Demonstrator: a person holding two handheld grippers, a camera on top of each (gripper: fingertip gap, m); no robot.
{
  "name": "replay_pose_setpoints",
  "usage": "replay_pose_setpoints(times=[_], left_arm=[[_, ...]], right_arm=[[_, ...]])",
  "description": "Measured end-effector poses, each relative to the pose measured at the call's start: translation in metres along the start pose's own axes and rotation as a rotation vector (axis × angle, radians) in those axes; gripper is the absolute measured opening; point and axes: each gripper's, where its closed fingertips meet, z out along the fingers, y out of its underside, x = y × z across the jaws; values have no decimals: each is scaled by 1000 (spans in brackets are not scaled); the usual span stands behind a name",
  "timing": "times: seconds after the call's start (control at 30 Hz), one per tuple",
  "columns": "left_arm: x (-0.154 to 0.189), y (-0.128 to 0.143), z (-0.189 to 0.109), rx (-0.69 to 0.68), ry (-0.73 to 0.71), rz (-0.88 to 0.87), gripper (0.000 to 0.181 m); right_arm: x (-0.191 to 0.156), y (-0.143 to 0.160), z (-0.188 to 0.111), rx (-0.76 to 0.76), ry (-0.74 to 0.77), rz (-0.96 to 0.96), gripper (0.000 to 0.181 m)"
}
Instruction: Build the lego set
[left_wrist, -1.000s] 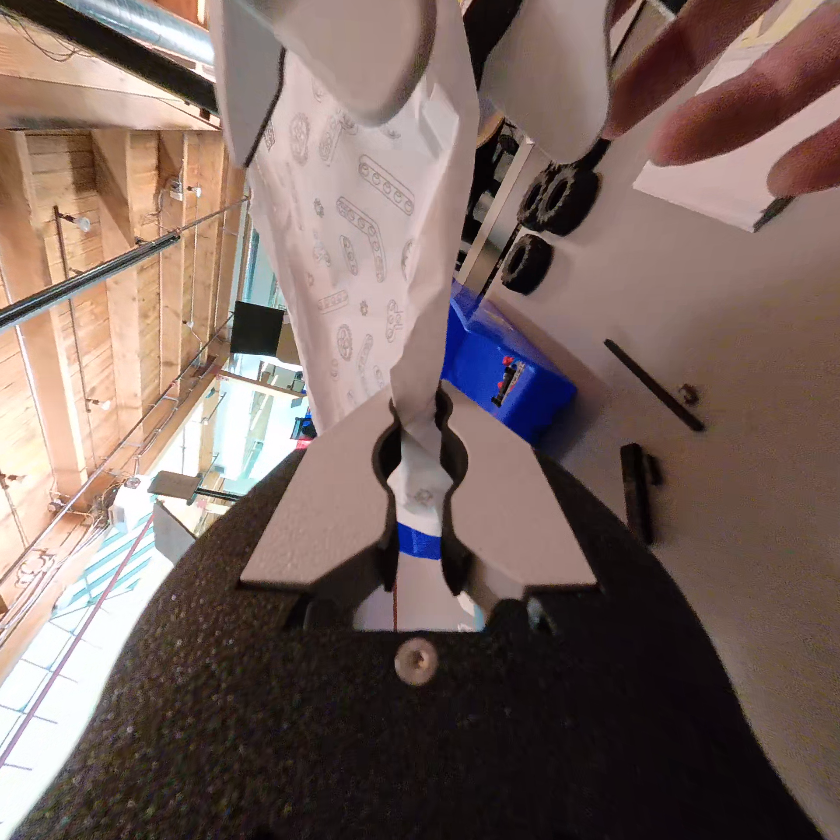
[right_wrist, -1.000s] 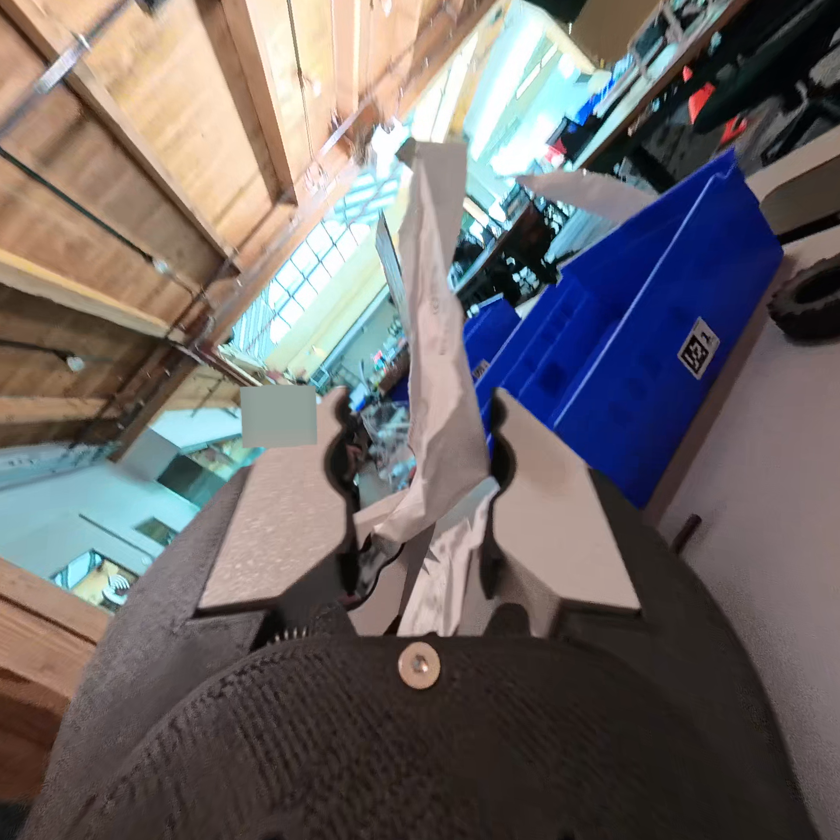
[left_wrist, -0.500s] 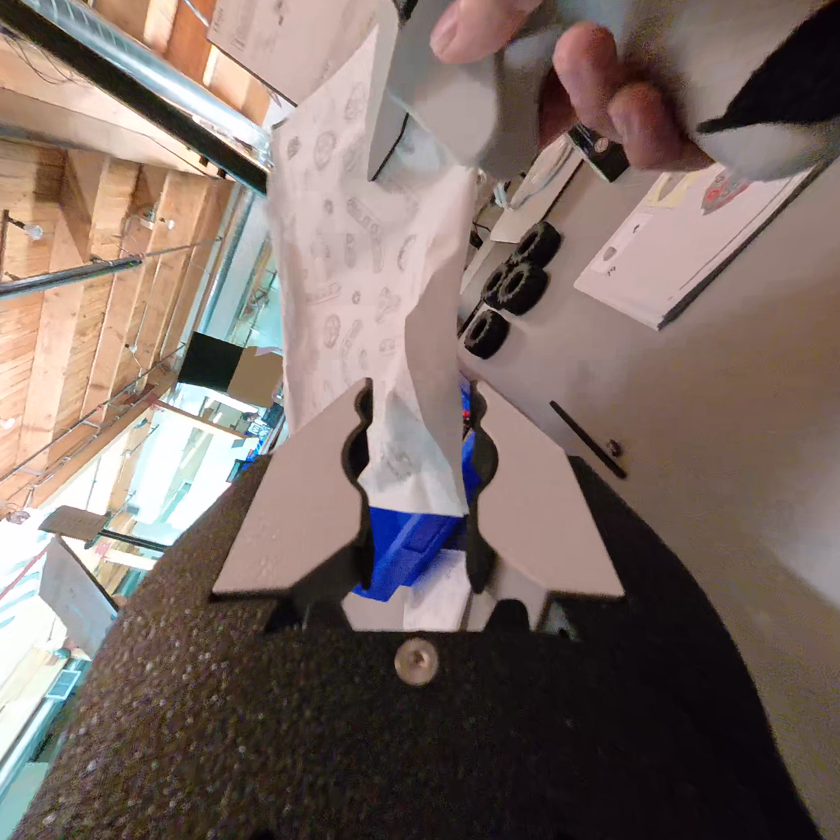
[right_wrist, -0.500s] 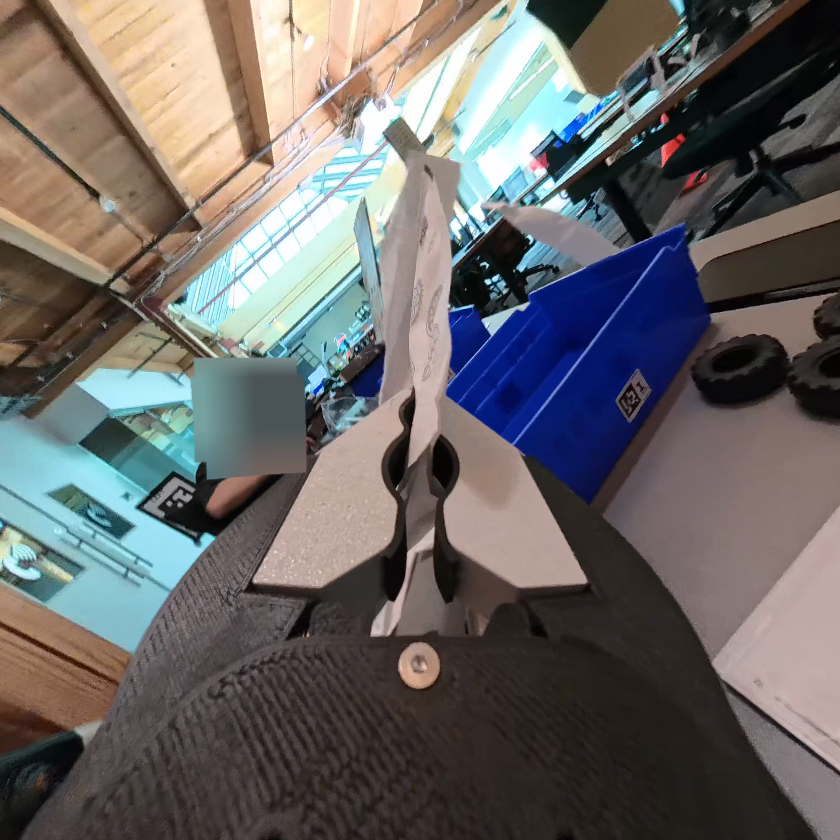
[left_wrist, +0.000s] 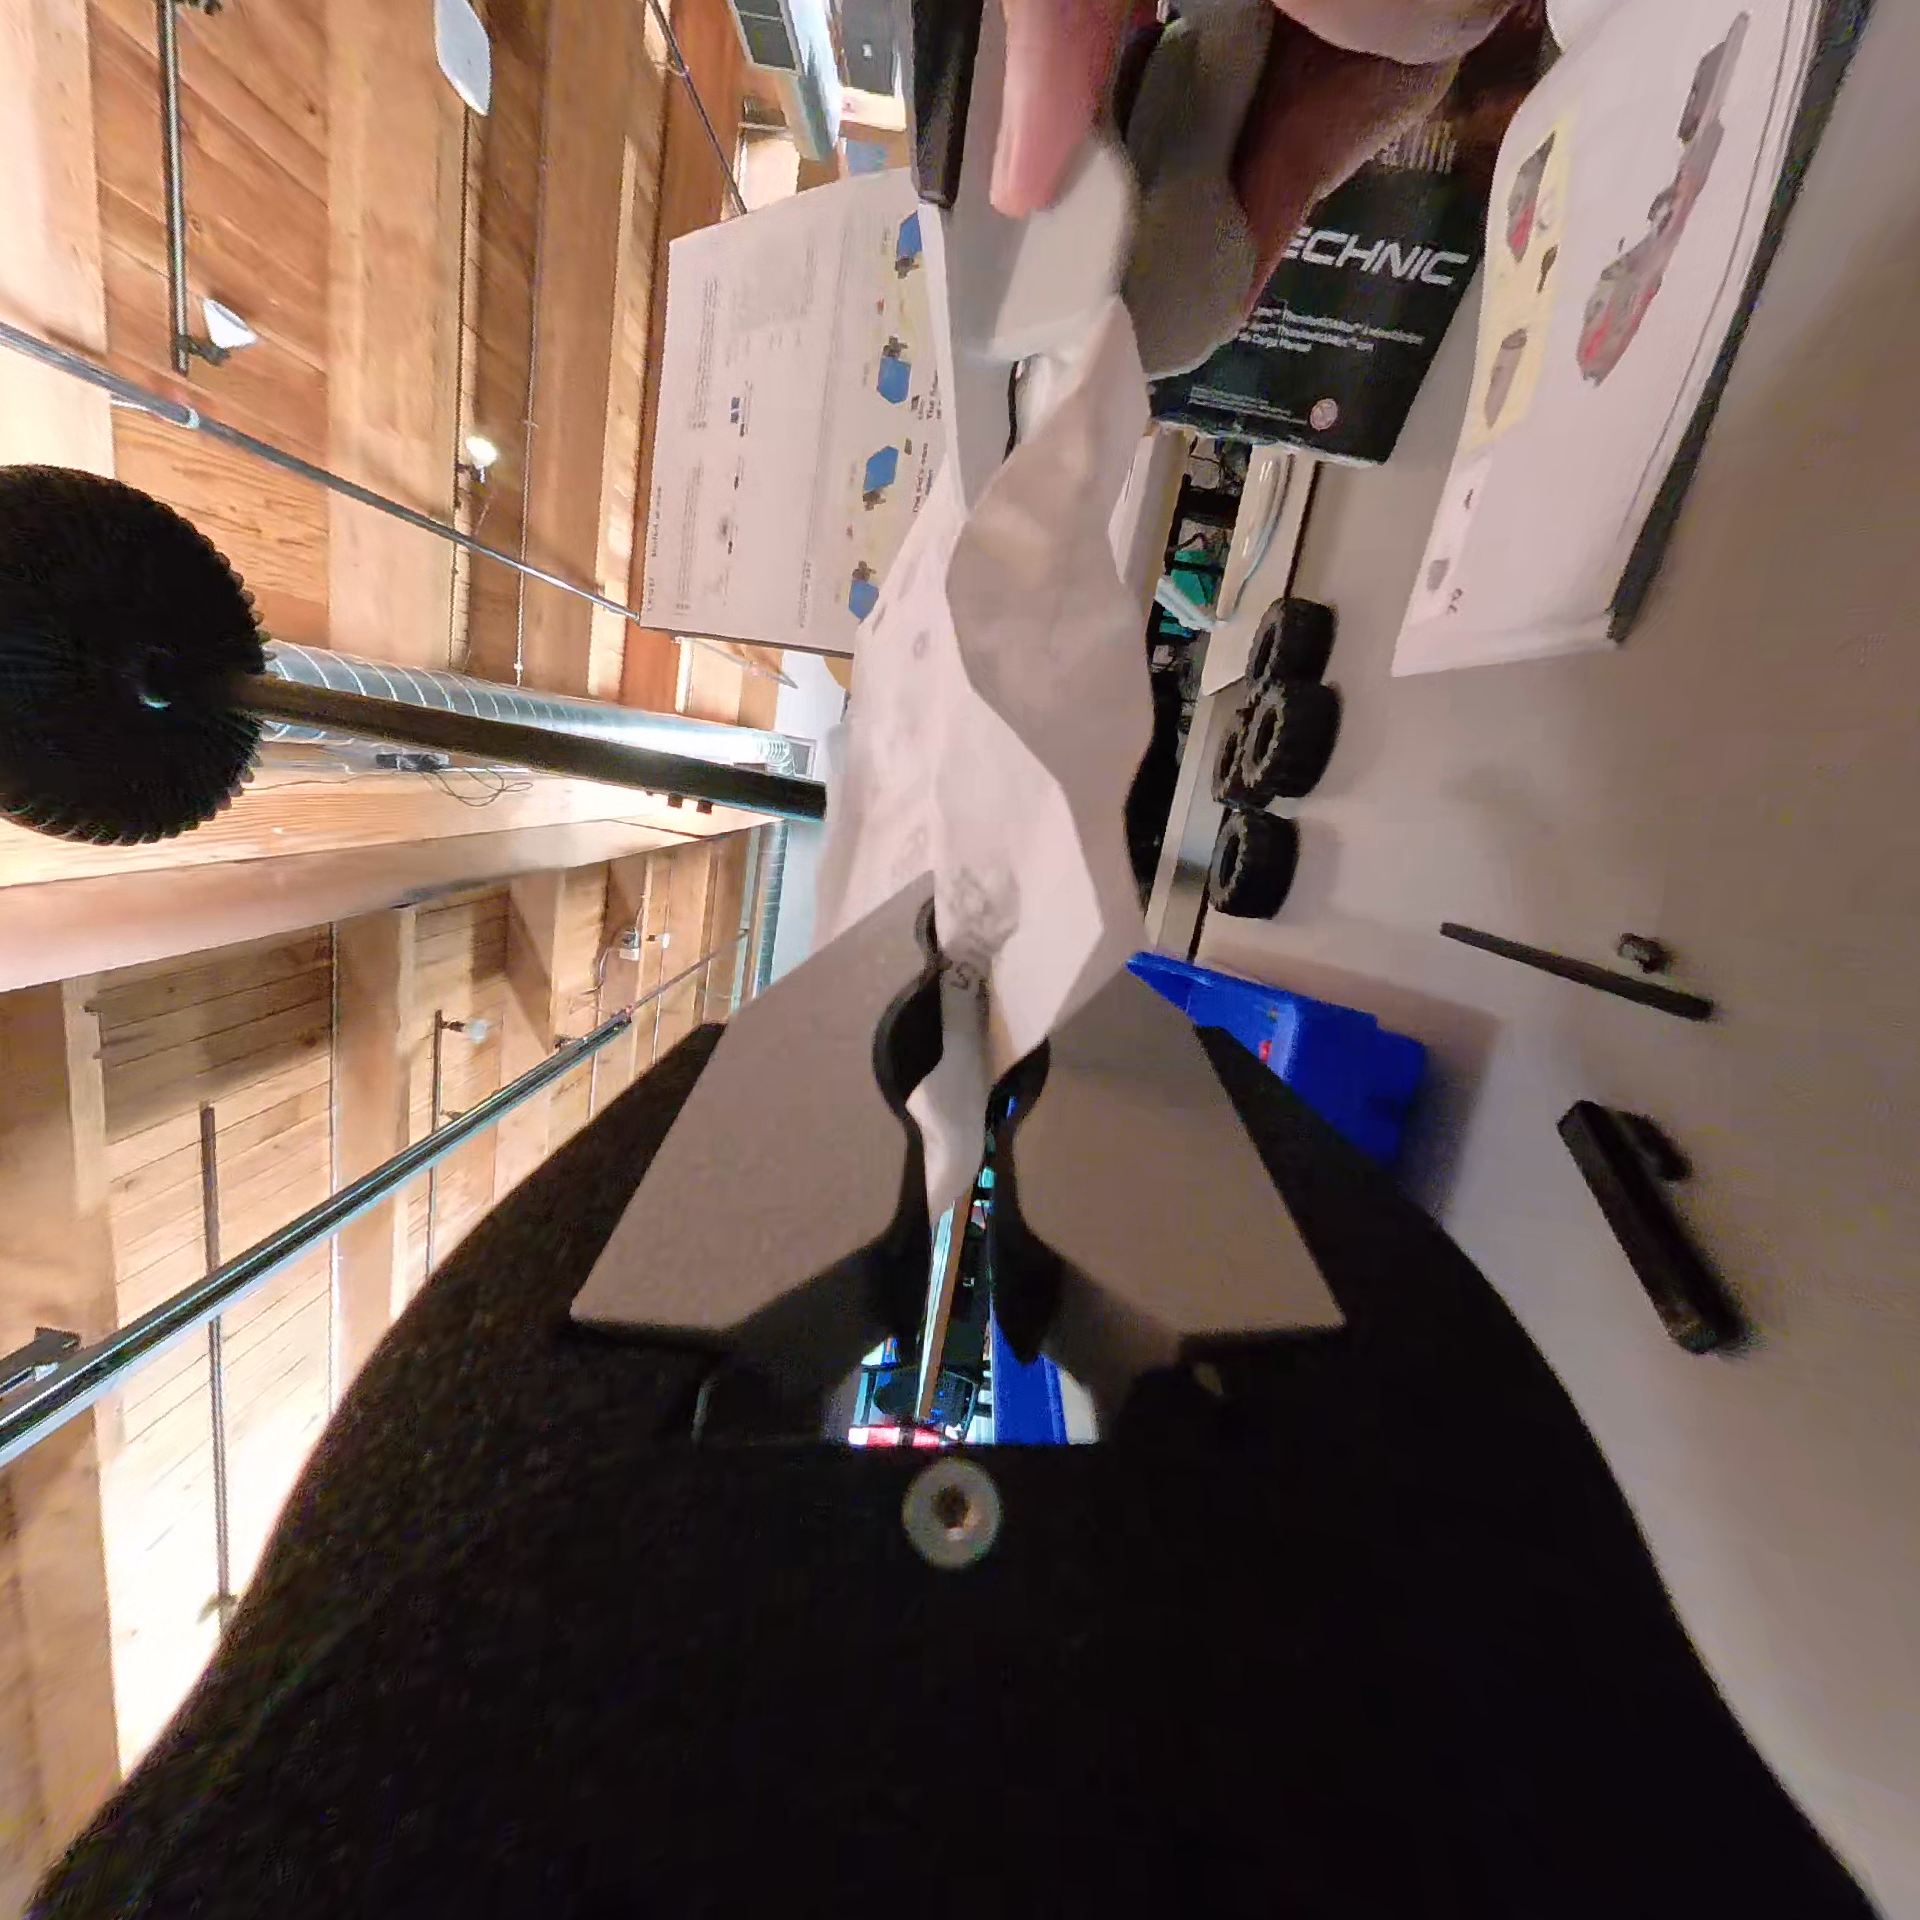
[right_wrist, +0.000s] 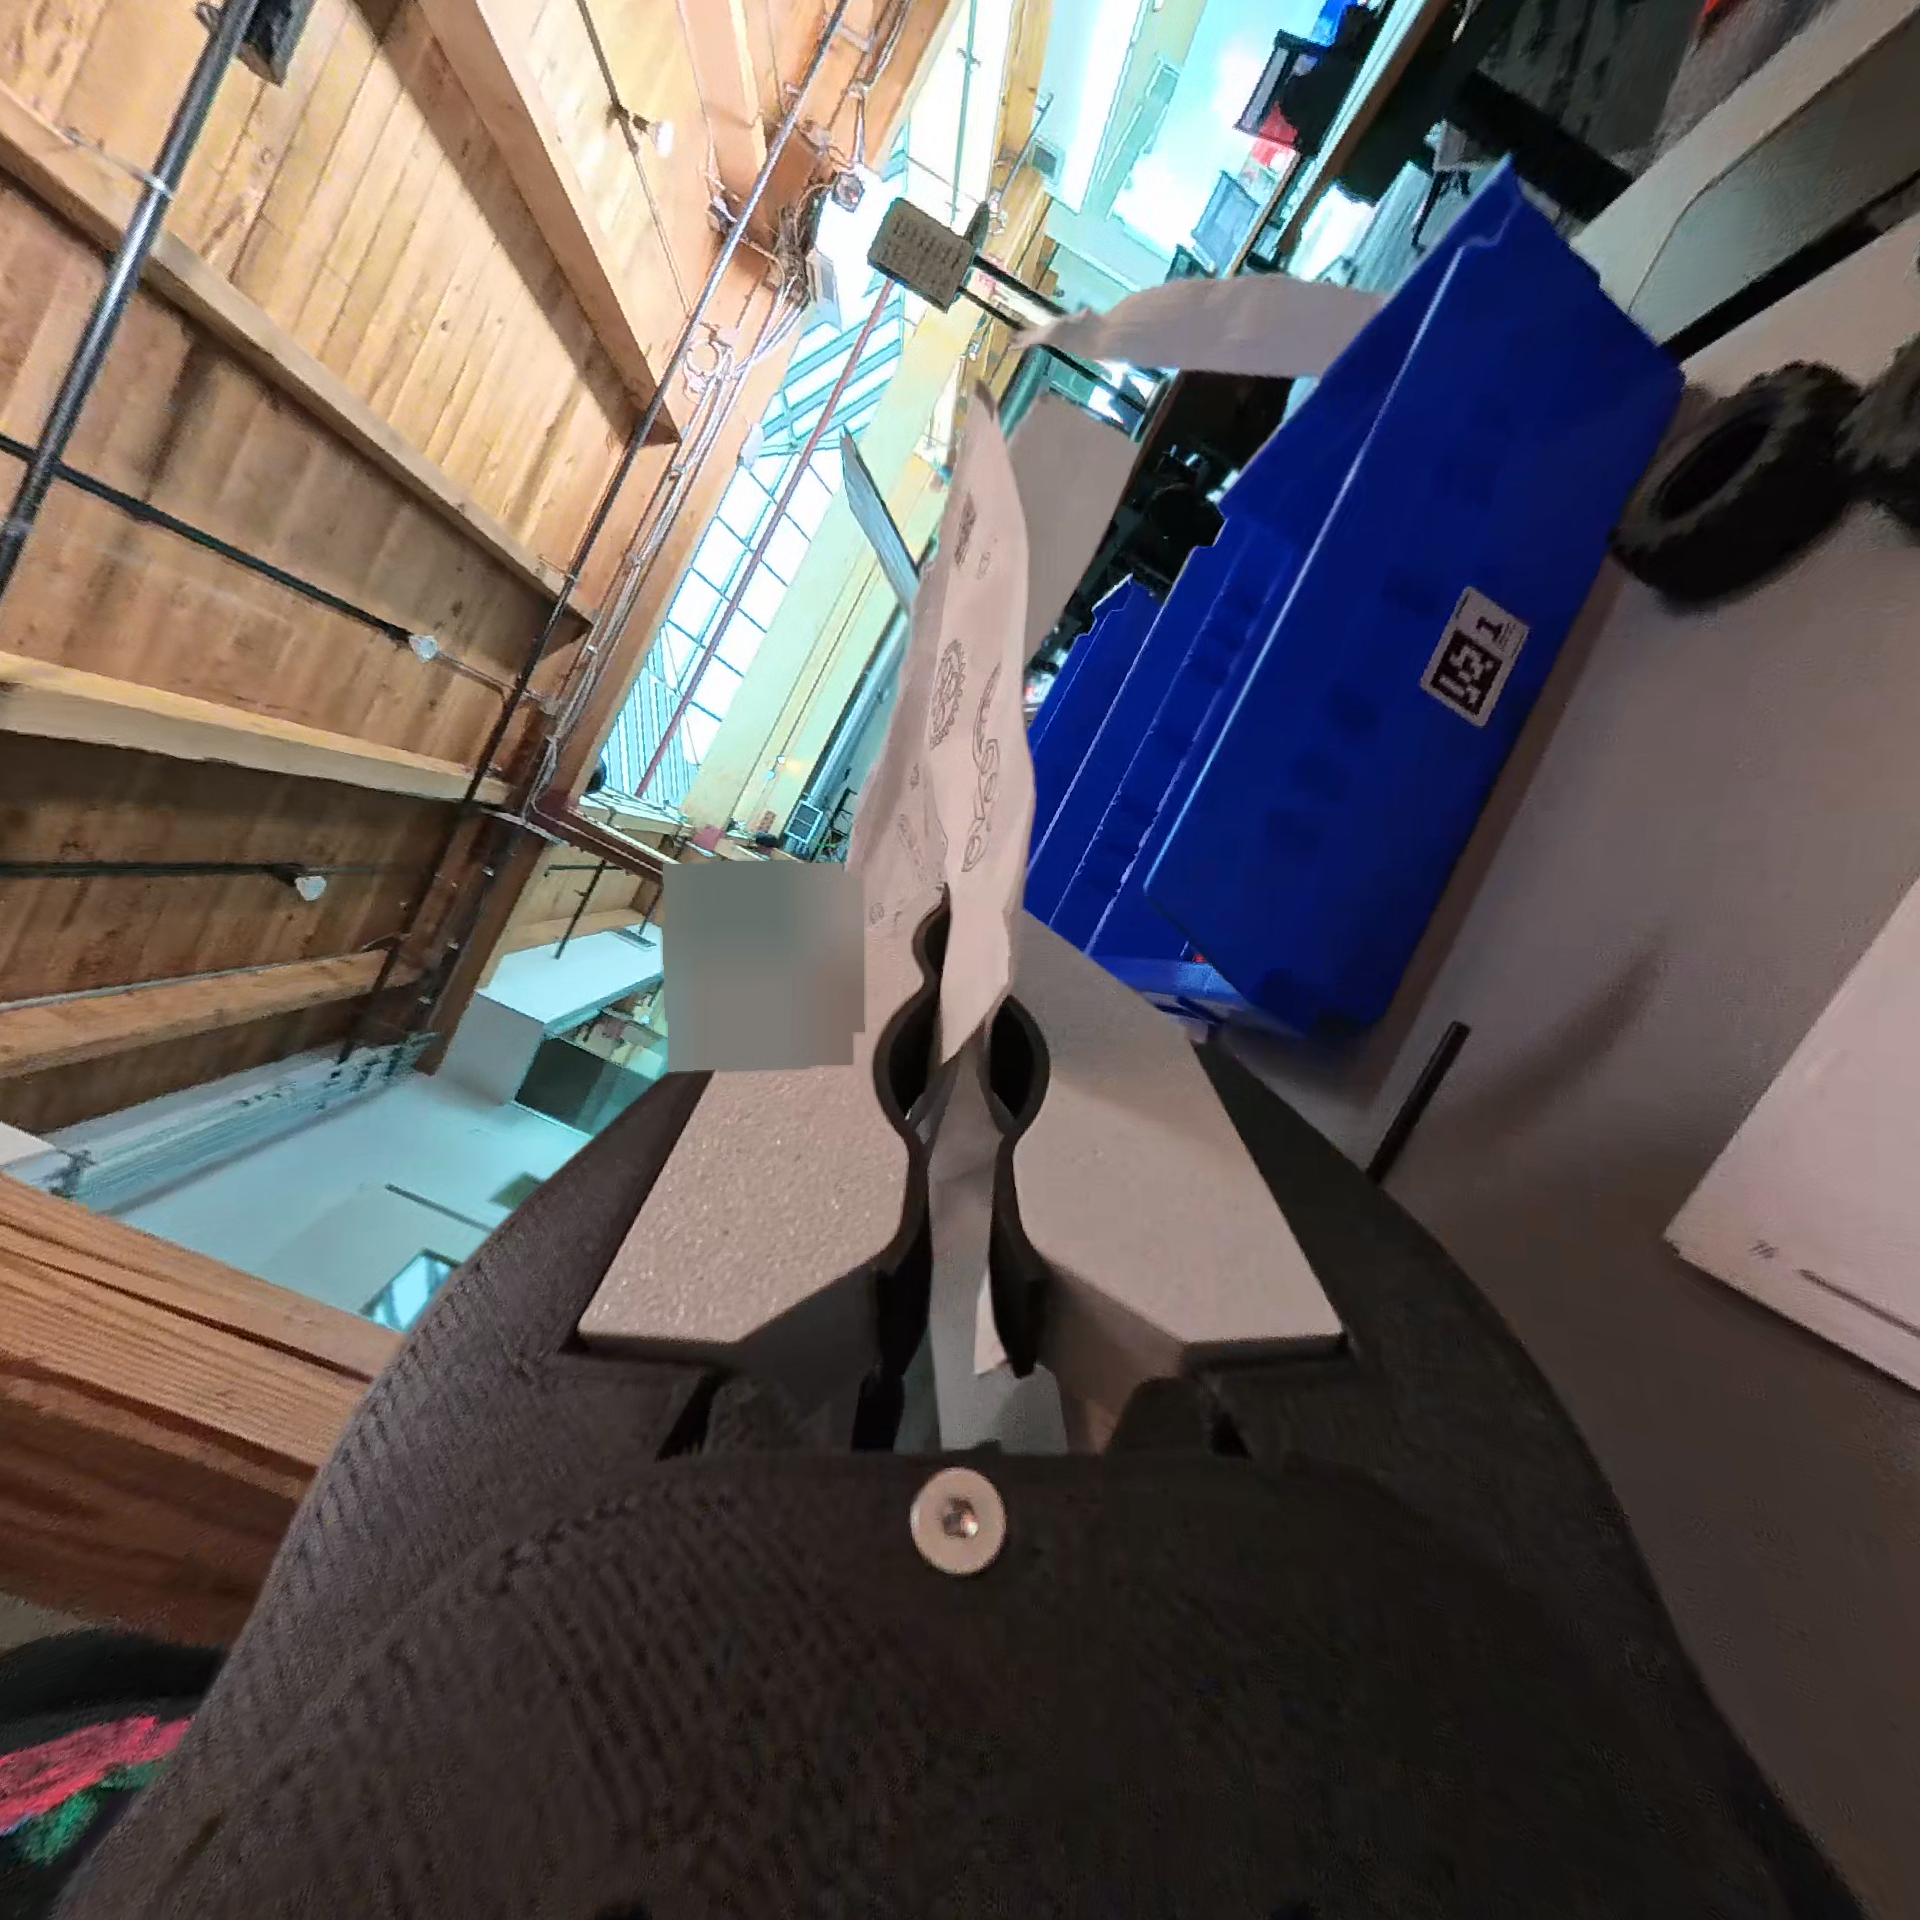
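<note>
Item: white paper parts bag printed with grey part outlines (left_wrist: 997, 727), held taut in the air between both tools.

Change, left wrist view: half a second ago the left gripper (left_wrist: 961, 1049) stood parted, the bag's lower edge loose between its fingers; it is now clenched on that edge again, the paper pinched and creased at the tips. The far end of the bag has moved further up and away, and the view has swung so that a wall-hung instruction sheet and a black bristled disc on a rod (left_wrist: 114, 655) come into frame.

Change, right wrist view: the right gripper (right_wrist: 961, 1049) has stayed clamped on a strip of the same paper, which now leans over to the right above the tips.

Meaning for the task, as a judgement: the bag is gripped at two ends, ready for pulling apart; the build itself has not begun.

Pose: both tools tilt steeply upward, toward timber ceiling and walls, the grey table (left_wrist: 1558, 831) running along the right edge of each view. A bare hand (left_wrist: 1195, 94) wraps the right tool at the top of the left view.

Also on the table: black rubber tyres (left_wrist: 1262, 748), a long black axle rod (left_wrist: 1574, 971), a short black beam (left_wrist: 1647, 1226), an open instruction booklet (left_wrist: 1621, 343), a dark set box (left_wrist: 1340, 343). A blue plastic bin (right_wrist: 1382, 665) stands at the table's far edge.
</note>
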Motion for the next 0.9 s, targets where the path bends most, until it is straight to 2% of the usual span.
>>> replay_pose_setpoints(times=[0.1,0.3,0.43,0.5,0.53,0.6,0.63,0.7,0.77,0.83,0.87,0.9], left_arm=[[-12,-4,0,51,6,15,0],[-29,-9,-7,126,27,95,0],[-36,-7,-8,119,34,46,0],[-47,4,-7,84,22,-27,0],[-54,13,-7,61,15,-78,0],[-72,38,-8,-1,-8,-185,0],[-83,53,-9,-34,-17,-252,0],[-106,85,-8,-72,-3,-421,0],[-133,129,-4,-143,7,-600,0],[-153,180,7,-226,39,-766,0],[-164,208,15,-257,32,-820,0],[-170,234,24,-277,31,-829,0]], right_arm=[[-12,-8,-7,-19,-42,-56,0],[-27,-7,-15,-60,-156,9,0],[-26,-5,-12,-46,-155,7,0],[-27,-3,-12,-73,-156,-50,2],[-27,-9,-17,-56,-136,-101,10],[-25,-27,-32,-30,-62,-232,41],[-27,-36,-43,-41,-36,-325,47],[-24,-65,-71,-71,101,-596,72],[-11,-107,-108,-160,313,-1000,89],[10,-165,-144,-308,554,-1371,116],[19,-197,-160,-376,674,-1484,119],[29,-222,-170,-485,730,-1564,122]])
